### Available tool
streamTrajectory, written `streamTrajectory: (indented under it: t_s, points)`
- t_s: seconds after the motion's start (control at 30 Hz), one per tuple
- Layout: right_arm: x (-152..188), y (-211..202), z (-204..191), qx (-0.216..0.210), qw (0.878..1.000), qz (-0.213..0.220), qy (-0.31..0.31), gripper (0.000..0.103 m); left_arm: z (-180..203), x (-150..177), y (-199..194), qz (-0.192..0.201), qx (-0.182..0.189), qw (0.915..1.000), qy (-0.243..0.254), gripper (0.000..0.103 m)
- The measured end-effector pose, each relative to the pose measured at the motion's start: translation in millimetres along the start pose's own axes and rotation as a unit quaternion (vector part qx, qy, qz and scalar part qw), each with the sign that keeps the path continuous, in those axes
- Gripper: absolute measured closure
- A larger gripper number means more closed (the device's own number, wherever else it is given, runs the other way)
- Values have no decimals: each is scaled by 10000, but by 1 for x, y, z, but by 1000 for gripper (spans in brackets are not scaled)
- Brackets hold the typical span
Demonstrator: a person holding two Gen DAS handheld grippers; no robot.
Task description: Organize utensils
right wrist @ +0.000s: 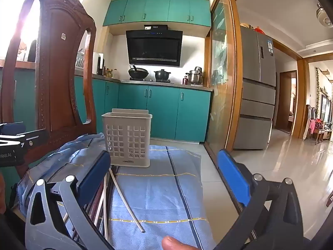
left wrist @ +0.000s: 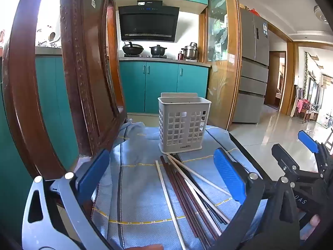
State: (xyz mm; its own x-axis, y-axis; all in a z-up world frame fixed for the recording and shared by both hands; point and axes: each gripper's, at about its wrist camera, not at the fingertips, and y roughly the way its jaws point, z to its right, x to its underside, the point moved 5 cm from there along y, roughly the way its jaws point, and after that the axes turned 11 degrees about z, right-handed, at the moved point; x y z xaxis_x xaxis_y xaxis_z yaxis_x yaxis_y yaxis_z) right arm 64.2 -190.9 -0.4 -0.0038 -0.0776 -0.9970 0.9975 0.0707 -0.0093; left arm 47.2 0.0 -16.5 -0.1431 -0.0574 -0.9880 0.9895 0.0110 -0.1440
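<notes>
Several chopsticks (left wrist: 187,189), white and dark brown, lie in a loose pile on a blue cloth (left wrist: 141,187). A grey perforated utensil basket (left wrist: 182,123) stands upright just beyond them. My left gripper (left wrist: 162,179) is open and empty, its blue pads either side of the pile. My right gripper (right wrist: 164,179) is open and empty over the cloth (right wrist: 158,187); the chopsticks (right wrist: 122,195) lie by its left finger and the basket (right wrist: 128,137) stands ahead, left of centre. The right gripper (left wrist: 299,156) also shows at the right edge of the left wrist view.
A carved wooden chair back (left wrist: 87,73) rises close on the left, also in the right wrist view (right wrist: 56,73). Teal kitchen cabinets (left wrist: 162,85) and a stove with pots stand behind. A wooden-framed glass door (left wrist: 222,62) and tiled floor (right wrist: 281,166) lie to the right.
</notes>
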Motion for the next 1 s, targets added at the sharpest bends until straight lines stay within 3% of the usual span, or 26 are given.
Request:
streamTrajectory:
  t_s: [1.0]
  points:
    - [-3,-3,-1,-13,9999,67,109,2,-1,6,6,-84,-26,10000,12,4]
